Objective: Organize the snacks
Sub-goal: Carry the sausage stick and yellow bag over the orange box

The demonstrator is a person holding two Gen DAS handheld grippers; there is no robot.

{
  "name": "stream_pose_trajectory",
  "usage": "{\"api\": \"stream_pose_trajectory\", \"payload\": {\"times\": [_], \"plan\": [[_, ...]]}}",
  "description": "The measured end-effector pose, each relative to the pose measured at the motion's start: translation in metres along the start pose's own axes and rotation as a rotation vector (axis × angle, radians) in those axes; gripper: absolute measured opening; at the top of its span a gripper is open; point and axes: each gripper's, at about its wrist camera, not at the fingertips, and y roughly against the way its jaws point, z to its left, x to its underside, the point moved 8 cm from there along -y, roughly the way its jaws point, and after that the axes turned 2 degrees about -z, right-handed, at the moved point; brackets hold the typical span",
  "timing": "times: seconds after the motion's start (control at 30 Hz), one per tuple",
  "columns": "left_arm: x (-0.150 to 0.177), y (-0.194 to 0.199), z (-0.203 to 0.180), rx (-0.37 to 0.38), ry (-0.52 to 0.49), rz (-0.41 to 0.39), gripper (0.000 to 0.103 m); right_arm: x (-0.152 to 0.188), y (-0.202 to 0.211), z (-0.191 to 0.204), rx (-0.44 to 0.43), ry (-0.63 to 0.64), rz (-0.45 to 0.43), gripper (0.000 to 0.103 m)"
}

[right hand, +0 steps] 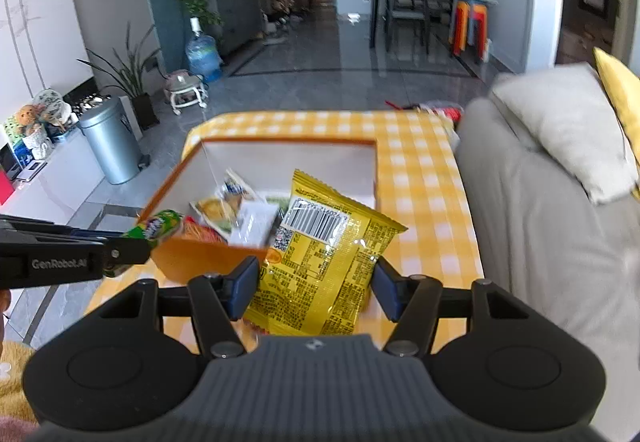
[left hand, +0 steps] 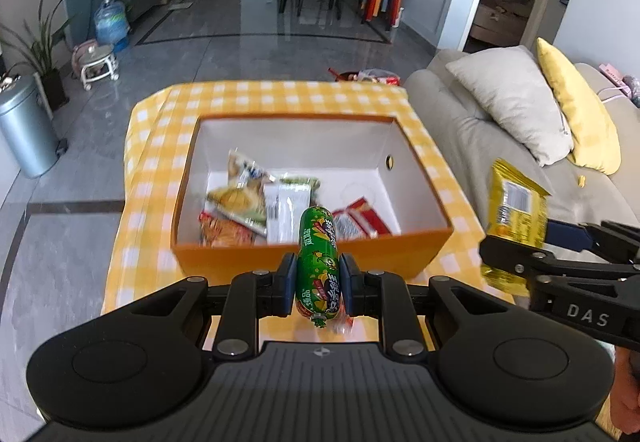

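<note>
Left tongs (left hand: 318,274) clamp a green sausage (left hand: 318,262); right tongs (right hand: 316,288) clamp a yellow packet (right hand: 320,262), lower centre, before the orange box (left hand: 312,254).

We hold the sausage (left hand: 318,262) at six o'clock, just before the box (left hand: 280,258). The box sits on the table (left hand: 280,94), packets (left hand: 256,202) lying inside. At three o'clock the noodle packet (left hand: 516,210) hangs beside the box, the sofa (left hand: 472,130) beyond.

Table under yellow checked cloth (left hand: 280,94), orange box (left hand: 312,254) directly on it.
</note>
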Motion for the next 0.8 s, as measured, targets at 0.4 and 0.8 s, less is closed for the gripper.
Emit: {"api": "stream_pose_trajectory", "payload": {"times": [0.4, 0.8], "plan": [[-0.045, -0.038, 0.004, 0.032, -0.038, 0.029, 0.024, -0.054, -0.058, 0.008, -0.046, 0.139, -0.008, 0.059], [-0.061, -0.106, 0.029, 0.030, -0.050, 0.154, 0.024, -0.073, -0.156, 0.008, -0.087, 0.277, 0.131, 0.059]]}}
